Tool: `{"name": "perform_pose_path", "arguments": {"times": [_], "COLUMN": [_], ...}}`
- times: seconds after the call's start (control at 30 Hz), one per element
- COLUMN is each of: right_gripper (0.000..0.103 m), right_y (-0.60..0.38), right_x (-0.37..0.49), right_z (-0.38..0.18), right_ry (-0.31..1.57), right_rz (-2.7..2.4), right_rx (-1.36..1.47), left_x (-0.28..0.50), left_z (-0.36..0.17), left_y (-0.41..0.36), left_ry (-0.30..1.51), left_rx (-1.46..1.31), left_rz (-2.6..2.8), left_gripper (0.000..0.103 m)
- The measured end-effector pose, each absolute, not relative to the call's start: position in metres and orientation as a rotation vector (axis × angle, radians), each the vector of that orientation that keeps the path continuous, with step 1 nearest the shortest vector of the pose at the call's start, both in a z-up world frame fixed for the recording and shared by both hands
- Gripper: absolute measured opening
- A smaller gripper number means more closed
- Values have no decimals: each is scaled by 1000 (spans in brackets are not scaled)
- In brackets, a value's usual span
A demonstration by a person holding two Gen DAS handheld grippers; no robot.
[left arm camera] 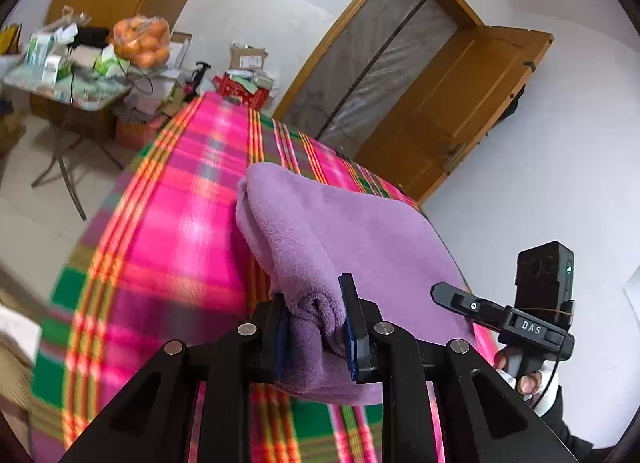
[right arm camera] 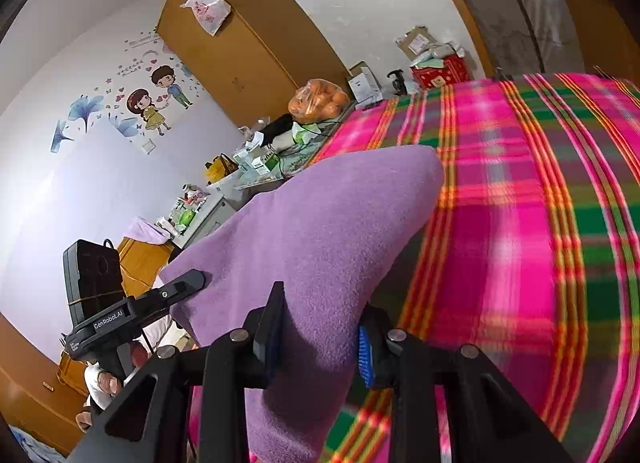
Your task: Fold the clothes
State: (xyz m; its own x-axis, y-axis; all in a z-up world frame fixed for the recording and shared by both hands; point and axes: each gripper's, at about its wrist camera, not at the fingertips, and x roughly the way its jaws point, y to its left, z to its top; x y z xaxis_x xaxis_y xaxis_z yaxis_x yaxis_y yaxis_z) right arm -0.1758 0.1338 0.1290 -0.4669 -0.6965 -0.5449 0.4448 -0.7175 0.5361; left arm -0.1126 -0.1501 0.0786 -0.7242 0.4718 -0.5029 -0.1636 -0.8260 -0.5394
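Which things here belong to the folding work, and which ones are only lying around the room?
Belongs to the job:
purple fleece cloth
left claw, shut on the cloth
right claw, shut on the cloth
plaid blanket beneath

Just lying about:
bag of oranges
red crate
cardboard boxes

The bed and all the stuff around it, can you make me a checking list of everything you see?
Surface: plaid blanket in pink, green and orange, spread over the bed.
Job's things: purple fleece cloth, folded over, lifted at the near edge.
Clutter: bag of oranges and boxes on a folding table; red crate and cartons by the wall.
Grippers: left gripper shut on a bunched corner of the cloth; right gripper shut on the other corner.
Cables: thin black cable on the folding table; another runs from the right gripper's handle.
Surroundings: open wooden door, wooden wardrobe, cartoon wall stickers.
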Motion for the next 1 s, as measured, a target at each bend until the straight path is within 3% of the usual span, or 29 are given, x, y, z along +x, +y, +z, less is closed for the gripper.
{"name": "perform_pose_path", "arguments": {"times": [0.47, 0.67, 0.83, 1.0], "right_gripper": [31, 33, 41, 43], "right_y": [95, 86, 95, 112], "right_x": [-291, -325, -326, -310], "right_z": [102, 64, 58, 85], "right_ry": [-528, -559, -541, -467], "right_rz": [-2112, -2075, -2108, -2294], "right_rx": [972, 1069, 1130, 1062], "left_x": [-214, -243, -239, -215], "left_z": [57, 19, 5, 12], "left_y": [-192, -198, -200, -209], "left_ry": [-655, -660, -704, -808], "left_rx": [-903, -1074, -1137, -1047], "left_rz": [2665, 2667, 2668, 2734], "left_gripper": [23, 23, 28, 30]}}
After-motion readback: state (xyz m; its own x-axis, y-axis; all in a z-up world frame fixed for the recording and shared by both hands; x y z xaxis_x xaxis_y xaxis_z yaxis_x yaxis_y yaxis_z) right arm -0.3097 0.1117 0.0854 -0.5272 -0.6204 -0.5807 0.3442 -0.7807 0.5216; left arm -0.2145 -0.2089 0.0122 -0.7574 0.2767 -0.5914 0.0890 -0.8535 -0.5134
